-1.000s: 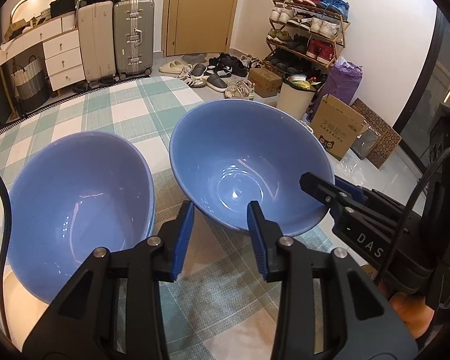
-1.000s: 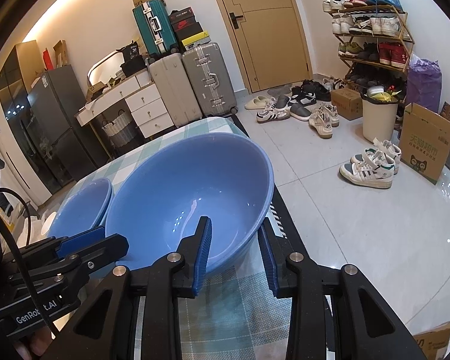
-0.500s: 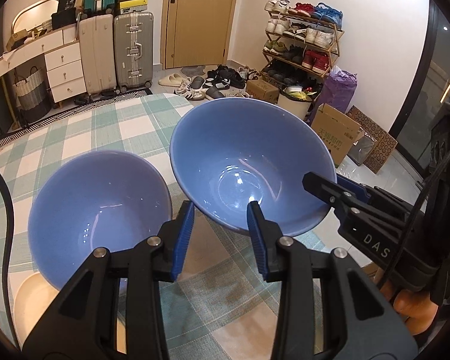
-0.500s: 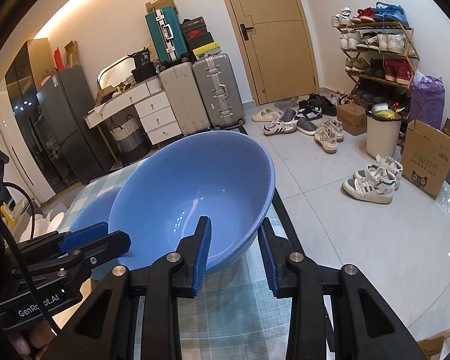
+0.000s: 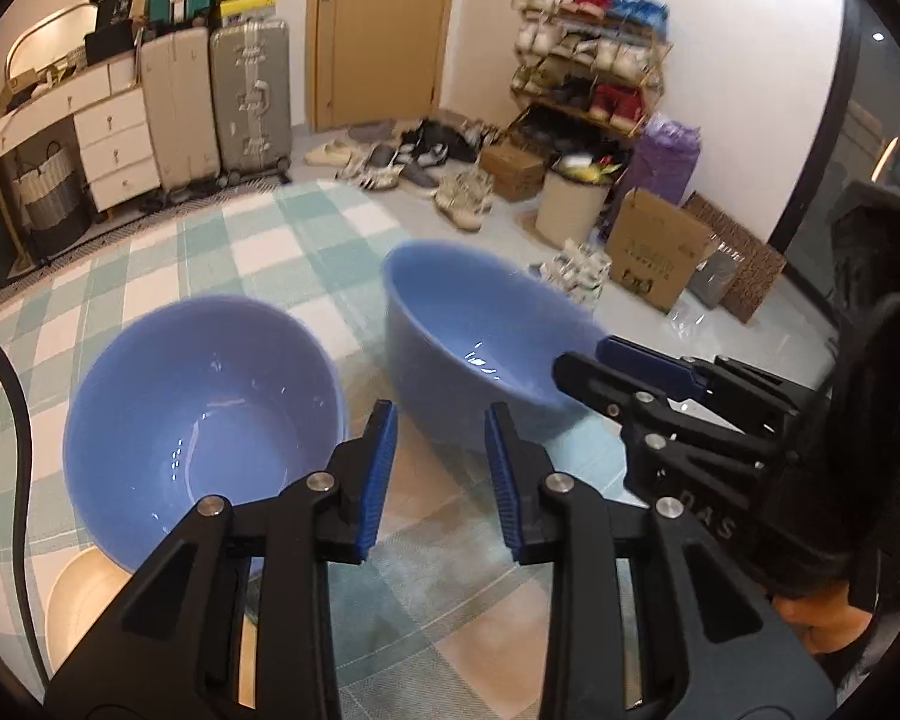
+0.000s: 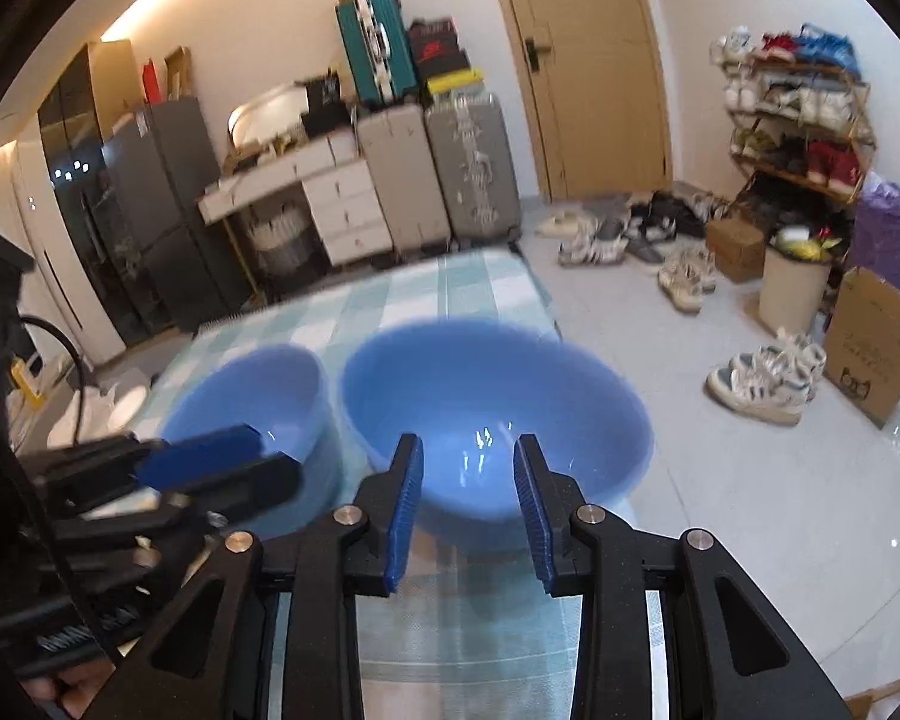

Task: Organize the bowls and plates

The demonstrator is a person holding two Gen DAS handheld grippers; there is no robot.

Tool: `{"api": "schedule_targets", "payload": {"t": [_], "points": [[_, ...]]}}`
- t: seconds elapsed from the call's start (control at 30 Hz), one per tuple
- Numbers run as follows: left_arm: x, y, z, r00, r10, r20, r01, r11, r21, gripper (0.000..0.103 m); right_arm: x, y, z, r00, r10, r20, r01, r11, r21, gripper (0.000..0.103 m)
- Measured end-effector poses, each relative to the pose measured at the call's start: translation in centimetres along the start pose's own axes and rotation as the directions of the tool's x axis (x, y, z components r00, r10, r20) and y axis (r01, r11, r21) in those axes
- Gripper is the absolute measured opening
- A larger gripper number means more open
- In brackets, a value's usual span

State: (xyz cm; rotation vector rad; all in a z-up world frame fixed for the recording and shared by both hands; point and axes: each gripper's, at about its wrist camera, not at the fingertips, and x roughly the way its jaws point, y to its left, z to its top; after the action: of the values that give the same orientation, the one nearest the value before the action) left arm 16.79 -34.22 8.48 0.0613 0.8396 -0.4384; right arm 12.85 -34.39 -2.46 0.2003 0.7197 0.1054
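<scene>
Two blue bowls stand side by side on the checked tablecloth (image 5: 258, 252). The left bowl (image 5: 204, 426) sits just ahead and left of my left gripper (image 5: 441, 468), which is open and empty. The right bowl (image 5: 480, 336) sits near the table's right edge. In the right wrist view the right bowl (image 6: 492, 414) lies just ahead of my right gripper (image 6: 468, 504), which is open and empty, with its jaws short of the near rim. The left bowl (image 6: 252, 396) shows behind the left gripper's fingers (image 6: 210, 462). A cream plate (image 5: 84, 594) lies partly under the left bowl.
The table's right edge drops to a tiled floor with shoes (image 6: 762, 378), a cardboard box (image 5: 654, 258) and a white bin (image 5: 570, 210). Suitcases (image 5: 246, 102) and a drawer unit (image 5: 114, 144) stand beyond the far edge. White dishes (image 6: 114, 408) lie at the table's left.
The right bowl, earlier raised and tilted at the right gripper, now rests on the cloth. Both grippers have drawn back from the bowls, and the right gripper's jaws stand wider.
</scene>
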Motion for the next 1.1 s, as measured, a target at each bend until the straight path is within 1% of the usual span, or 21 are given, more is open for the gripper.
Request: {"api": "schedule_targets", "payload": {"t": [0.07, 0.1, 0.17, 0.23, 0.3, 0.5, 0.63, 0.87, 1.1], "points": [[0.9, 0.3, -0.3, 1.000, 0.004, -0.023, -0.004, 1.000, -0.013, 0.027, 2.0, -1.5, -0.7, 0.998, 0.020, -0.063, -0.015, 0.998, 0.068, 0.031], [1.1, 0.5, -0.3, 0.999, 0.007, -0.032, -0.008, 1.000, -0.020, 0.027, 2.6, -1.9, -1.1, 0.996, 0.027, -0.080, -0.021, 0.997, 0.072, 0.029], [1.8, 0.7, -0.3, 0.999, -0.013, -0.034, 0.012, 1.000, -0.028, 0.027, 3.0, -2.6, -1.4, 0.995, 0.027, -0.095, -0.018, 0.996, 0.089, 0.029], [2.3, 0.6, -0.2, 0.999, -0.004, -0.037, 0.003, 1.000, -0.025, 0.027, 2.7, -3.2, -1.5, 0.996, 0.046, -0.075, -0.037, 0.993, 0.109, 0.029], [2.6, 0.5, -0.2, 0.999, 0.009, -0.041, -0.010, 1.000, -0.019, 0.027, 2.6, -3.4, -1.6, 0.997, 0.045, -0.070, -0.037, 0.993, 0.110, 0.029], [4.7, 0.0, 0.1, 0.998, 0.015, -0.067, -0.016, 1.000, -0.009, 0.027, 2.5, -4.3, -1.1, 0.997, 0.052, -0.060, -0.045, 0.993, 0.111, 0.029], [5.8, -0.1, 0.5, 0.997, -0.002, -0.080, 0.000, 1.000, -0.027, 0.027, 2.6, -4.3, -0.9, 0.995, 0.068, -0.069, -0.060, 0.992, 0.110, 0.029], [6.2, 0.1, 1.5, 0.999, -0.028, -0.039, 0.026, 0.998, -0.066, 0.029, 3.2, -4.3, -0.7, 0.994, 0.080, -0.080, -0.070, 0.991, 0.117, 0.029], [8.6, -0.4, 2.2, 0.997, -0.023, -0.071, 0.018, 0.998, -0.065, 0.031, 3.4, -4.0, -0.8, 0.993, 0.082, -0.088, -0.072, 0.991, 0.114, 0.029]]}}
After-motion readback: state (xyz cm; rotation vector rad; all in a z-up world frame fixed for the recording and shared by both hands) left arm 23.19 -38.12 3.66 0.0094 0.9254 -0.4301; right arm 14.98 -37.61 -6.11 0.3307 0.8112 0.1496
